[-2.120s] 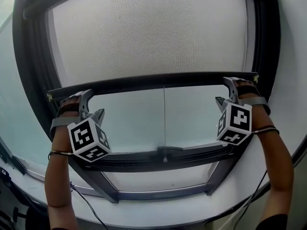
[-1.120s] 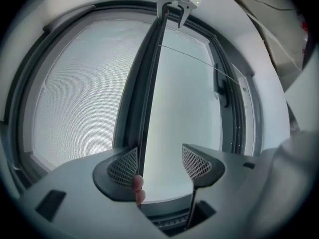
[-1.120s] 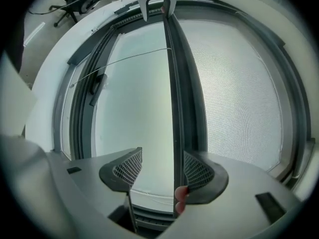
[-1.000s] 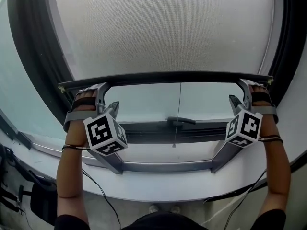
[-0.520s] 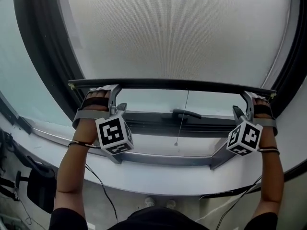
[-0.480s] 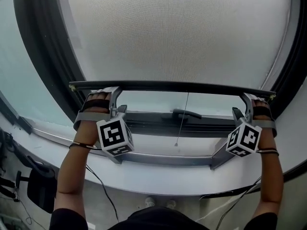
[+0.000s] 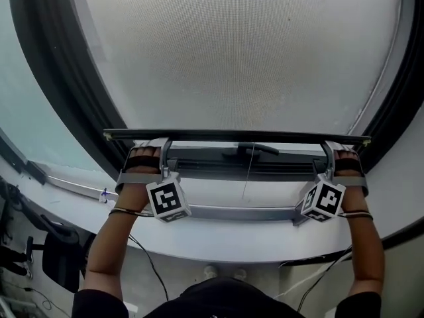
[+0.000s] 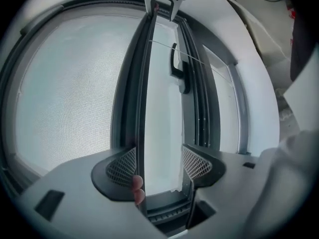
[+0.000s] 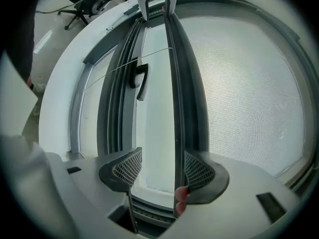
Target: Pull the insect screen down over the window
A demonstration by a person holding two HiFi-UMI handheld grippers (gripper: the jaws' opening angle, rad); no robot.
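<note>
We held the left gripper (image 8: 158, 157) and right gripper (image 9: 162, 156) at opposite ends of the insect screen's (image 7: 238, 58) dark bottom bar (image 7: 238, 136), jaws spread wide with the bar against one jaw of each, the bar low, just above the window handle (image 7: 257, 148).

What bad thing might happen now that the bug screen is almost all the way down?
The left tool and right tool are open, only hooked over the screen bar, so it may slip out and the screen could roll back up. Fingertips sit right beside the bar and might get pinched at the bottom frame. The hanging cord could snag on the window handle.
</note>
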